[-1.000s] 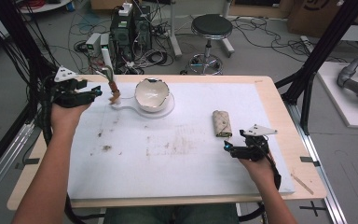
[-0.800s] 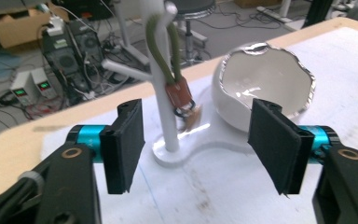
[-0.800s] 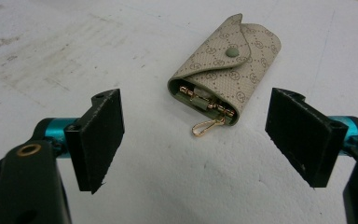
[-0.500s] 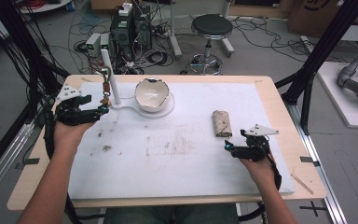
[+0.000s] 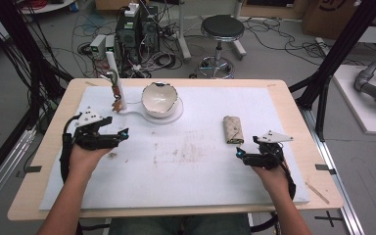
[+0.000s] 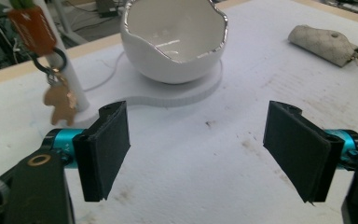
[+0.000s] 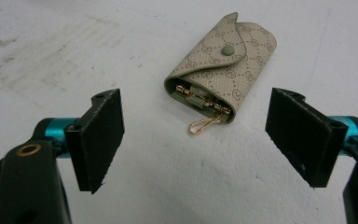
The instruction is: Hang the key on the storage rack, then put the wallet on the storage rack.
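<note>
A beige patterned key pouch [image 5: 233, 129] [image 7: 225, 66] lies flat on the white mat, snap shut, with a gold clasp [image 7: 204, 123] poking from its near end. My right gripper [image 5: 242, 155] [image 7: 205, 140] rests open just short of it, nothing between its jaws. A white egg-shaped bowl [image 5: 160, 99] [image 6: 175, 39] sits on a white stand [image 5: 174, 117] with an upright peg [image 5: 113, 73]. Keys with an orange tag [image 5: 118, 101] [image 6: 33, 29] hang on that peg. My left gripper [image 5: 120, 136] [image 6: 200, 154] is open on the mat, below and left of the stand.
The white mat [image 5: 186, 181] covers most of the wooden table [image 5: 39, 161] and carries brown stains near its middle [image 5: 191, 149]. Beyond the table's far edge stand a stool [image 5: 222, 29] and electronics with cables [image 5: 137, 29].
My left gripper has drawn back from the peg, towards the person and slightly right, leaving the keys hanging on it. The right gripper has stayed put.
</note>
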`<action>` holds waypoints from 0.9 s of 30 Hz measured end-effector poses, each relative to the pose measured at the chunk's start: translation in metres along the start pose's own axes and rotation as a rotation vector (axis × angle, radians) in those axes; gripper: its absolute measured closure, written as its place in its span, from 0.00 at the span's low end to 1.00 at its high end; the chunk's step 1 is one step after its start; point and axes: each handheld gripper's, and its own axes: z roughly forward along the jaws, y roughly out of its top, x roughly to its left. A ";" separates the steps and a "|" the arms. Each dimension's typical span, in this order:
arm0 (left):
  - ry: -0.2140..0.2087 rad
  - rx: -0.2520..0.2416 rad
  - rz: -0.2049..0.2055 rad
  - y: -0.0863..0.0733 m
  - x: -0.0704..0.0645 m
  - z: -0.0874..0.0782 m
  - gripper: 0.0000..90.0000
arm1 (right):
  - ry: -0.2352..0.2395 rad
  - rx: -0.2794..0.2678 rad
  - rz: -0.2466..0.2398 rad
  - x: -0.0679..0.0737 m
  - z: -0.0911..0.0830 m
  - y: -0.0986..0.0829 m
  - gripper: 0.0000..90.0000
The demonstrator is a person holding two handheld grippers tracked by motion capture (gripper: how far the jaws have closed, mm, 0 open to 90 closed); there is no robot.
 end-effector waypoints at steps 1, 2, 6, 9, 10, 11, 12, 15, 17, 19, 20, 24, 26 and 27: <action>-0.005 0.001 -0.004 -0.003 -0.001 0.001 0.24 | 0.002 0.001 -0.003 0.000 0.000 0.000 0.22; -0.009 0.002 -0.005 -0.007 -0.002 0.002 0.24 | 0.000 0.000 -0.003 0.000 0.000 0.000 0.22; -0.018 0.023 -0.013 -0.020 -0.005 0.006 0.23 | -0.003 0.001 0.003 0.000 0.000 -0.001 0.22; -0.029 0.022 -0.030 -0.029 -0.005 0.008 0.22 | -0.006 0.001 0.009 -0.001 0.000 -0.001 0.22; -0.038 0.025 -0.032 -0.031 -0.005 0.008 0.21 | -0.007 0.000 0.010 -0.001 0.000 -0.001 0.22; -0.048 0.025 -0.034 -0.034 -0.005 0.008 0.21 | -0.010 -0.003 0.007 -0.001 -0.001 -0.001 0.22; -0.057 0.027 -0.035 -0.035 -0.005 0.008 0.21 | -0.013 -0.002 0.007 -0.001 -0.001 -0.001 0.22; -0.071 0.020 -0.024 -0.036 -0.006 0.007 0.20 | -0.020 0.000 0.011 -0.001 -0.001 -0.001 0.22; -0.074 0.015 -0.016 -0.035 -0.005 0.005 0.20 | -0.023 0.002 0.010 -0.001 -0.001 -0.001 0.22; -0.071 0.009 -0.018 -0.035 -0.005 0.002 0.20 | -0.029 0.002 0.011 -0.001 -0.001 -0.001 0.22; -0.068 0.011 -0.016 -0.035 -0.003 0.000 0.20 | -0.031 0.001 0.017 -0.001 -0.001 -0.001 0.22; -0.061 0.010 -0.021 -0.035 0.000 -0.001 0.19 | -0.030 0.000 0.021 0.000 0.000 0.000 0.22; -0.060 0.006 -0.017 -0.034 0.000 -0.002 0.19 | -0.032 -0.002 0.022 0.001 -0.001 -0.001 0.22; -0.053 0.009 -0.004 -0.033 0.000 -0.002 0.19 | -0.029 -0.003 0.021 0.002 -0.001 -0.001 0.22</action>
